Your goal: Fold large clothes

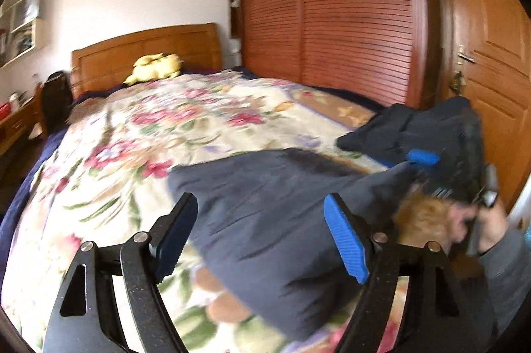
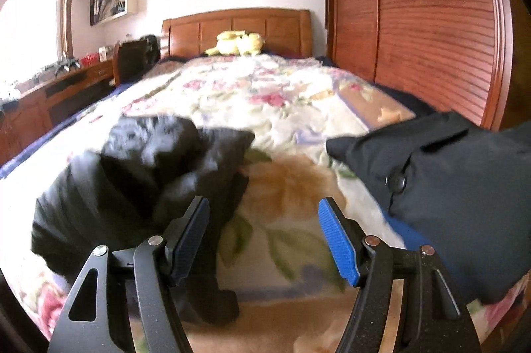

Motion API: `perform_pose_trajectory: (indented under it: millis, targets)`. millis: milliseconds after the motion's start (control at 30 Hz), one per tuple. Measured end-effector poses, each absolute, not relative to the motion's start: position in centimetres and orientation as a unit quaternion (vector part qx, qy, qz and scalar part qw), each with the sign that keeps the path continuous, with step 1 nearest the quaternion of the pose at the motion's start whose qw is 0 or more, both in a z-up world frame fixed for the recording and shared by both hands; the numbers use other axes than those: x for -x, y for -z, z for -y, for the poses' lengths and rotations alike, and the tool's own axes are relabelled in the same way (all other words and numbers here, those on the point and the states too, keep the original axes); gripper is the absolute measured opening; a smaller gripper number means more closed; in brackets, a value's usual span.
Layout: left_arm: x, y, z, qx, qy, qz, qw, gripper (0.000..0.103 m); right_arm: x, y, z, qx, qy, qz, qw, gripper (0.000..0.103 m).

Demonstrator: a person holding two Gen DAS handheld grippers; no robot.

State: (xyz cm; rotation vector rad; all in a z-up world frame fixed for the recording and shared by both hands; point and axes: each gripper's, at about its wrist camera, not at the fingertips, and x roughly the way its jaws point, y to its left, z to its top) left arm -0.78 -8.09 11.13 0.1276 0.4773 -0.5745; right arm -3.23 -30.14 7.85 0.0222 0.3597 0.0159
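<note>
- On the floral blanket [image 2: 282, 107], well short of the headboard [image 2: 237, 27], lay the dark jacket [image 1: 265, 220], bunched, another dark part [image 2: 464, 187] nearer the wardrobe [image 2: 431, 21]
- Risk, as I judged it: the loose, puffy cloth could slump or fold crookedly if one edge were pinched alone; blur made edges hard to pick
- Left gripper [image 1: 262, 240] stood wide, jaws gripping nothing, jacket beneath them
- Right gripper [image 2: 264, 240] likewise gaped wide; nothing between its pads, blanket below
</note>
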Motion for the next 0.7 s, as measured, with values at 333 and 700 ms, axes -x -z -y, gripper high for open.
perform_pose_trajectory:
  millis: [333,700]
  targets:
    - [-2.1,-6.1,4.6,-0.026,0.255,-0.248,0.934,0.080,-1.0,-11.7,25.0,0.041,-0.080,-0.205,0.975,0.070]
    - [-1.3,-2.2,2.8,-0.039,0.246,-0.238,0.939,0.080,-2.2,-4.8,24.9,0.063,-0.077,-0.308,0.946,0.070]
